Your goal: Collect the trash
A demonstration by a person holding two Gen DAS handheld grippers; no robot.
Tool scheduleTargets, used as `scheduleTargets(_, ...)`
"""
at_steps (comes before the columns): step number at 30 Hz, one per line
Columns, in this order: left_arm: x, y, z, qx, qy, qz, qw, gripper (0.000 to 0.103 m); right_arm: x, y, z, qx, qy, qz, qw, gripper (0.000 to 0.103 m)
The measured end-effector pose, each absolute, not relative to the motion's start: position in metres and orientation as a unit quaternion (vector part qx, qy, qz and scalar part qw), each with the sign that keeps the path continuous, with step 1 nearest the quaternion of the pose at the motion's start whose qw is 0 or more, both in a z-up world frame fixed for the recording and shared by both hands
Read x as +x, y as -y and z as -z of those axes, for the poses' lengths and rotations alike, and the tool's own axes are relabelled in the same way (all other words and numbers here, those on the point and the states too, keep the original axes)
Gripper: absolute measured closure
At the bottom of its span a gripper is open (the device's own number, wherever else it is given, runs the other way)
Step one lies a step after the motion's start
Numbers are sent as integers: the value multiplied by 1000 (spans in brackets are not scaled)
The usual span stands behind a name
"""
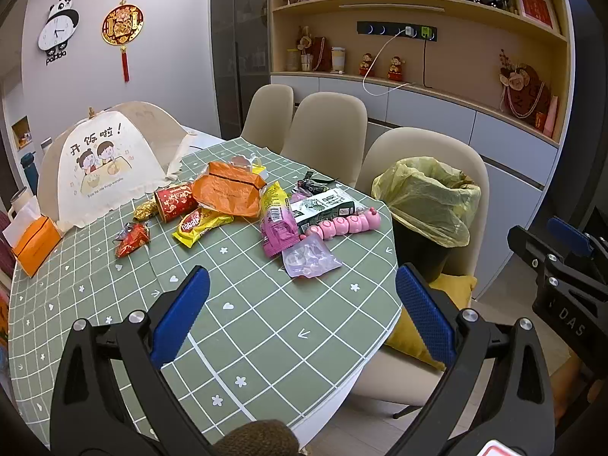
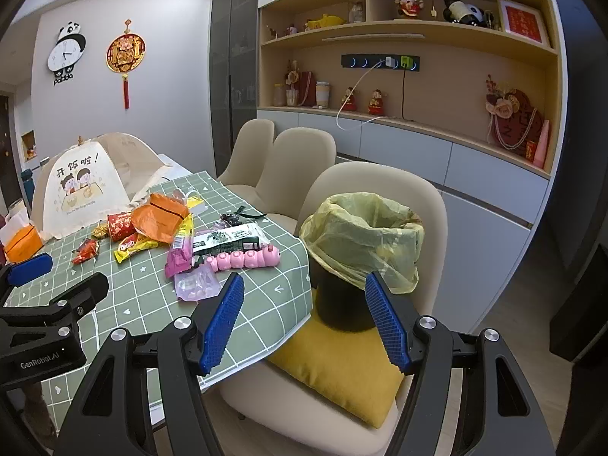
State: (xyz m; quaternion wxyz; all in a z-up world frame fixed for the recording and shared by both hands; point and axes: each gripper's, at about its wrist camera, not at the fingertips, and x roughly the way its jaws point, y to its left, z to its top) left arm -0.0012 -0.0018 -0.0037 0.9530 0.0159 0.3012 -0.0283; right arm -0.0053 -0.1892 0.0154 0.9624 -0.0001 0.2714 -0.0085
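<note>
Shelving [image 2: 410,38] with ornaments fills the back wall, and a panda clock [image 1: 57,30] hangs on the grey wall to the left. Below, a table under a green checked cloth [image 1: 266,323] is flanked by beige chairs [image 1: 326,129]. On the nearest chair a yellow cushion [image 2: 342,372] carries a dark bin [image 2: 342,304] lined with a yellow bag [image 2: 361,239], its mouth open, just beside the table's edge. A mesh food cover [image 1: 102,167] stands at the table's far left, with an orange tissue box [image 1: 34,247] in front of it.

Trash lies heaped mid-table: an orange pack [image 1: 228,190] on top, a red tube [image 1: 174,201], a yellow wrapper [image 1: 197,224], a pink wrapper [image 1: 277,224], a green-and-white pack [image 1: 323,205], a pink caterpillar toy [image 1: 345,224], a clear lilac pouch [image 1: 309,256] nearest the grippers, and a small red wrapper [image 1: 131,239] apart to the left.

Left gripper [image 1: 302,311] hovers over bare cloth, fingers spread wide, empty. Right gripper [image 2: 304,315] hangs before the bin, fingers likewise spread, holding nothing.
</note>
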Motion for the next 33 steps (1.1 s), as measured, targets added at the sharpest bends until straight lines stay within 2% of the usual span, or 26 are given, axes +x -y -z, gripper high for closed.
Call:
scheduleTargets(13,23,-24,13,-5,-317,31,948,9,18,176,-9,-9,-290,21,957,40)
scheduleTargets(19,62,-62,28,-20,-334,48,941,9,49,163,3,-10,-314,18,949,40)
scheduleTargets(29,157,-206,81,-6,-361,5,932,9,121,108,25,-36,-352,-19,935,40)
scheduleTargets(33,192,-277,97,-43,-387,49,920,9,144,82,42,-50,-375,-43,925,40)
